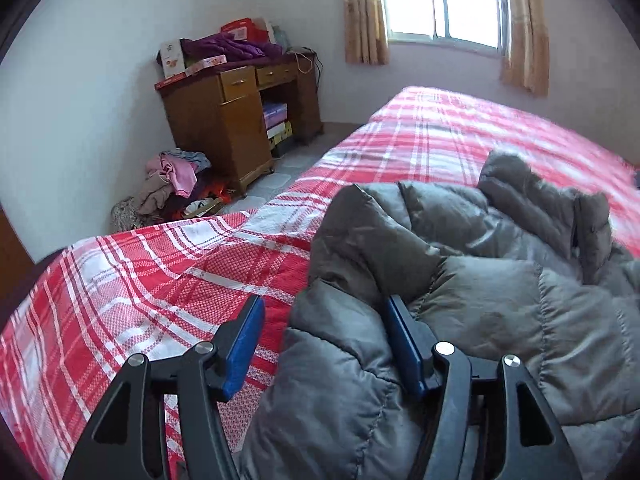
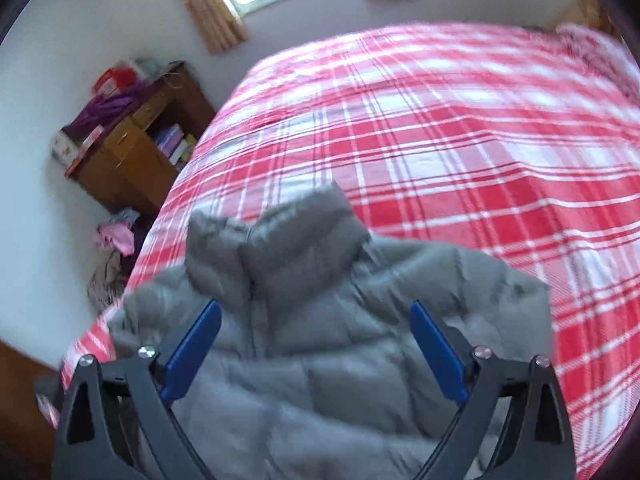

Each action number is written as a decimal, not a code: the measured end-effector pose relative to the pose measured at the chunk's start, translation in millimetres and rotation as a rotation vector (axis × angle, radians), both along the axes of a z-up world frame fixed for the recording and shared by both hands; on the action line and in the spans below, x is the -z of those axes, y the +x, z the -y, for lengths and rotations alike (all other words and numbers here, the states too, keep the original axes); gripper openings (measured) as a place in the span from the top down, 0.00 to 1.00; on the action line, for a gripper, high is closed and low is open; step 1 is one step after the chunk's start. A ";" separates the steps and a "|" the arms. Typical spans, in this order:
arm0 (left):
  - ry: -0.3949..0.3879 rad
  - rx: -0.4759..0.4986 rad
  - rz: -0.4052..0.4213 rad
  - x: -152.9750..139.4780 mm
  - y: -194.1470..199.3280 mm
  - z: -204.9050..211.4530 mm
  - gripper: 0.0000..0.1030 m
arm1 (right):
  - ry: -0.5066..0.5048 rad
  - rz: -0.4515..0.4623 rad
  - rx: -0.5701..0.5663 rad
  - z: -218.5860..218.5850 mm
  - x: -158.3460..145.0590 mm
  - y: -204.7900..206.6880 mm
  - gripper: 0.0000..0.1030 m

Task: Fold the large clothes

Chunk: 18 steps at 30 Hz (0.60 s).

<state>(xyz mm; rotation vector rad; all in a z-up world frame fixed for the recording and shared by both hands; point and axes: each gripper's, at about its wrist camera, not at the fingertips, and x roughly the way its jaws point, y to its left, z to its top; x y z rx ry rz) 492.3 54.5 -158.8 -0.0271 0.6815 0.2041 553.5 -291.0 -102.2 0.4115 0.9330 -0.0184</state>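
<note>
A grey puffer jacket (image 1: 460, 272) lies rumpled on a bed with a red and white plaid cover (image 1: 160, 280). My left gripper (image 1: 324, 312) is open, its blue fingers (image 1: 244, 344) standing either side of a puffy fold at the jacket's left edge. In the right wrist view the jacket (image 2: 320, 340) lies with its collar up and zipper towards me. My right gripper (image 2: 316, 320) is open wide, hovering above the jacket's chest, one finger on each side of the zipper. That view is blurred.
A wooden desk (image 1: 236, 116) piled with boxes and purple cloth stands against the far wall left of the bed. A heap of clothes (image 1: 176, 184) lies on the floor beside it. A curtained window (image 1: 444, 0) is behind the bed. The bed cover (image 2: 460, 140) stretches far right.
</note>
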 end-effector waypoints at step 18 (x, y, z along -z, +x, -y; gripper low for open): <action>-0.042 0.007 -0.010 2.3 3.6 -1.4 0.39 | -0.039 -0.208 0.030 15.4 37.6 26.4 0.80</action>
